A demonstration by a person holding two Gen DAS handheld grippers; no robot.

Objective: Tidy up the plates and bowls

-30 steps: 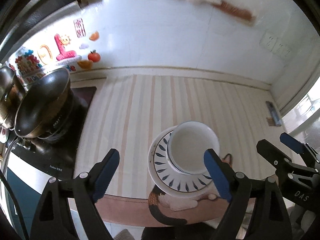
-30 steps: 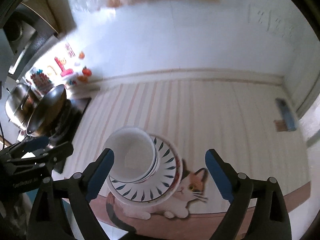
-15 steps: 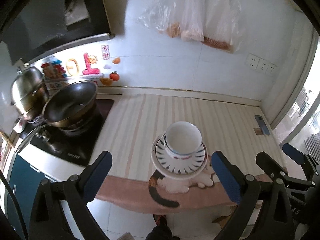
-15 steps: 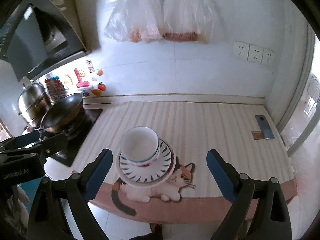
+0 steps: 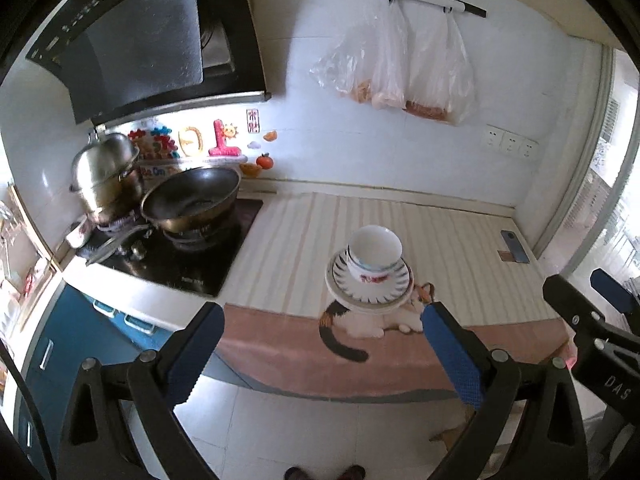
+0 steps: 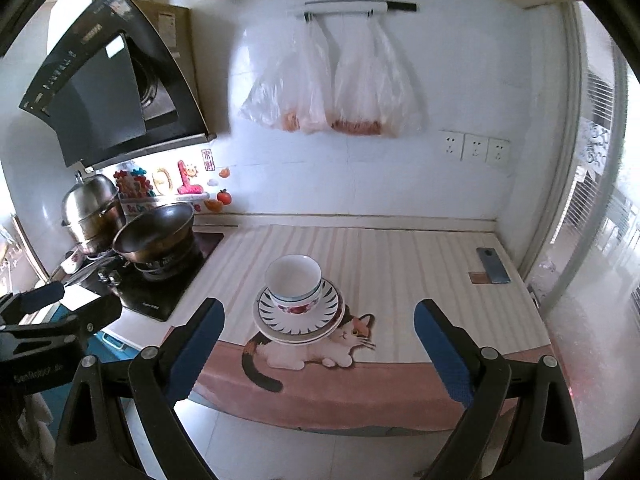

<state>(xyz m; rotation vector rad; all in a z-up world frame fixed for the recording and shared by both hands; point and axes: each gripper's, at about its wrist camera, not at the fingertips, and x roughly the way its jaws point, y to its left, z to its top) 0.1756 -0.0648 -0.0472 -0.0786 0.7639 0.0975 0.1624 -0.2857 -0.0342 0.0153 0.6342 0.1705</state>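
White bowls [image 5: 374, 254] [image 6: 294, 282] are nested on a stack of plates [image 5: 370, 286] [image 6: 299, 318] with a dark leaf pattern. The stack stands near the front edge of the counter, on a striped mat with a cat picture [image 6: 320, 352]. My left gripper [image 5: 320, 354] is open and empty, well back from the counter, over the floor. My right gripper [image 6: 320, 346] is open and empty, also back from the counter. Each gripper shows at the edge of the other's view: right one [image 5: 592, 320], left one [image 6: 52, 312].
A wok [image 5: 192, 198] and a steel pot [image 5: 106, 172] sit on the black hob [image 6: 160, 280] at the left. A phone [image 6: 493, 265] lies at the counter's right end. Plastic bags [image 6: 332, 92] hang on the wall. A range hood [image 6: 104, 92] hangs above the hob.
Both grippers have pulled back and up from the stack, away from the counter. The stack of bowls and plates stays in place and looks smaller and farther off.
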